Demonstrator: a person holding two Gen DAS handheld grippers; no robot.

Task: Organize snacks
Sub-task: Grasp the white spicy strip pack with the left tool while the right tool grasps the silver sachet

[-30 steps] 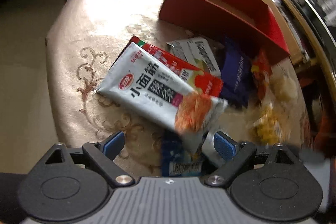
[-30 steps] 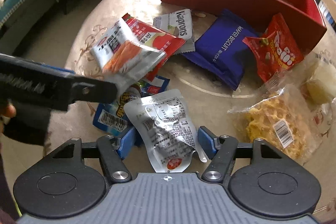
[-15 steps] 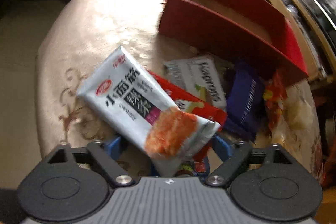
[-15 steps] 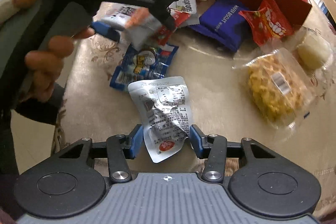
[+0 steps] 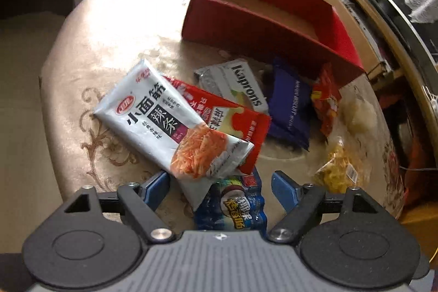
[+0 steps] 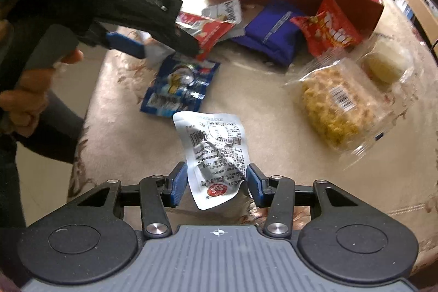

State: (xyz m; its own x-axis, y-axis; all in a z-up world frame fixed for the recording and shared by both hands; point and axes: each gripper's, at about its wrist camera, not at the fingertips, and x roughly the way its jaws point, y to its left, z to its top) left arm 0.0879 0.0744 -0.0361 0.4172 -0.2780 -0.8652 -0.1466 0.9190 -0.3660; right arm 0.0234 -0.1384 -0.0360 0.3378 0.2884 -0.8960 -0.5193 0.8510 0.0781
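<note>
Both handheld grippers are built alike — a grey ribbed housing along the bottom edge of each wrist view, with a small white cross mark at its centre. On either side sits a black round cap with a raised disc. Black linkage arms with silver screw heads angle inward to blue finger pads on the left gripper (image 5: 220, 186) and the right gripper (image 6: 217, 182). In the upper left of the right wrist view the left gripper shows from the side — a black body with pale embossed lettering, gripped by a hand (image 6: 26, 97) in a dark sleeve.
</note>
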